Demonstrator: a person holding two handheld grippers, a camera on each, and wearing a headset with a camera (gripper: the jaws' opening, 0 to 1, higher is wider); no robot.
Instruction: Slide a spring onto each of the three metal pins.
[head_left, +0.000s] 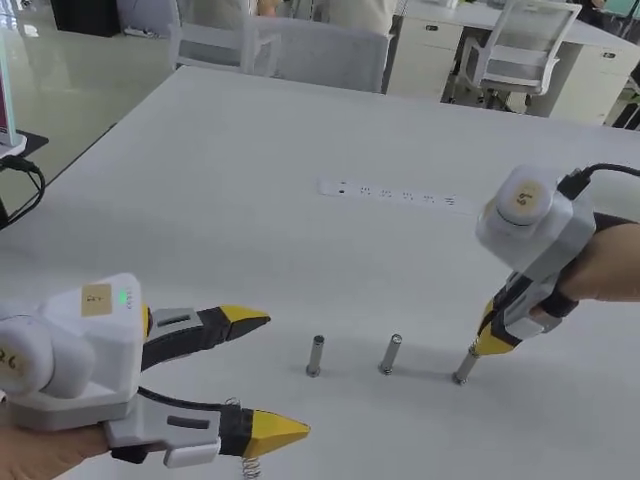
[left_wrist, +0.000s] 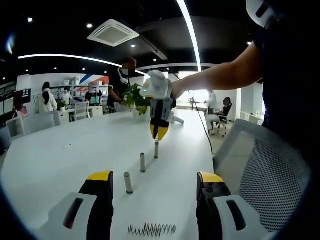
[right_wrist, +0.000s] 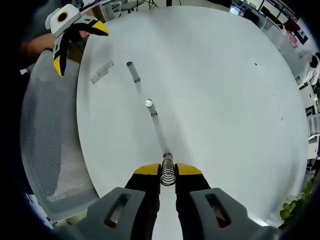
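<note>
No pin looks sleeved yet: my right claw pinches a spring at the end pin right of the middle pin; my left claw gapes.

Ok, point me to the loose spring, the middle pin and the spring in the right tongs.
loose spring (left_wrist: 151, 230), left gripper view, middle of its coils.
middle pin (head_left: 390, 355), head view, mid-shaft.
held spring (right_wrist: 168, 172), right gripper view, its exposed coils.

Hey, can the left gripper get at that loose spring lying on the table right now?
Probably yes: the left gripper is open, and the spring lies on bare table right by its jaws, with nothing covering it.
</note>
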